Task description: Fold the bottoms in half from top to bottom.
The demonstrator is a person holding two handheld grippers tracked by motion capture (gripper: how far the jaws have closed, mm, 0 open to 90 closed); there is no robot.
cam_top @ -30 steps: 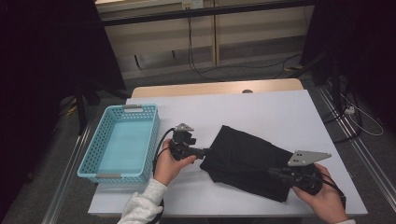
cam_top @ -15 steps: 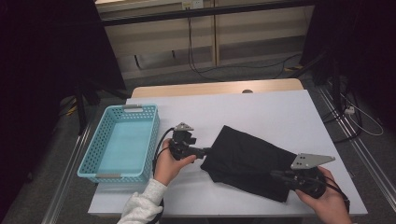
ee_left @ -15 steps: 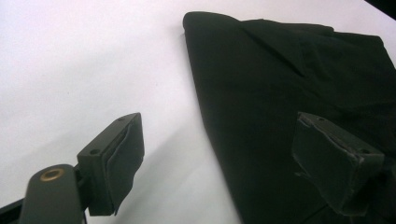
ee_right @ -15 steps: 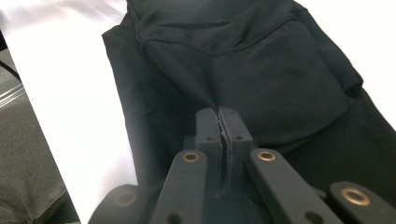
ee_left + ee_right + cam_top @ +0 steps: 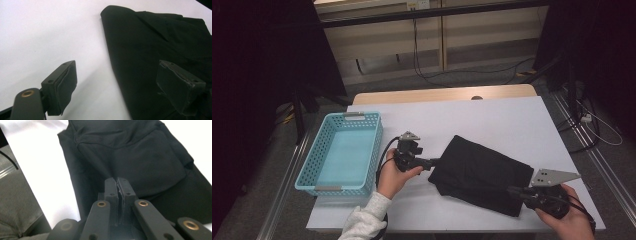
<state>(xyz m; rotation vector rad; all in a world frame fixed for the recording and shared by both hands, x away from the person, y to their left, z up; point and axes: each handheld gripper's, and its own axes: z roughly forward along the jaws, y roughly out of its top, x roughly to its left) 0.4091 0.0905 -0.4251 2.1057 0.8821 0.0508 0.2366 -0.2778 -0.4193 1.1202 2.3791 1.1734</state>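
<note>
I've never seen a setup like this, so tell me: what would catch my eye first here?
Probably the folded black cloth lying on the white table, right of the middle. A hand-held gripper sits at each end of it: the left gripper with its fingers spread wide at the cloth's left edge, the right gripper with fingers closed at its near right corner. A light blue basket stands empty on the table's left side.
</note>
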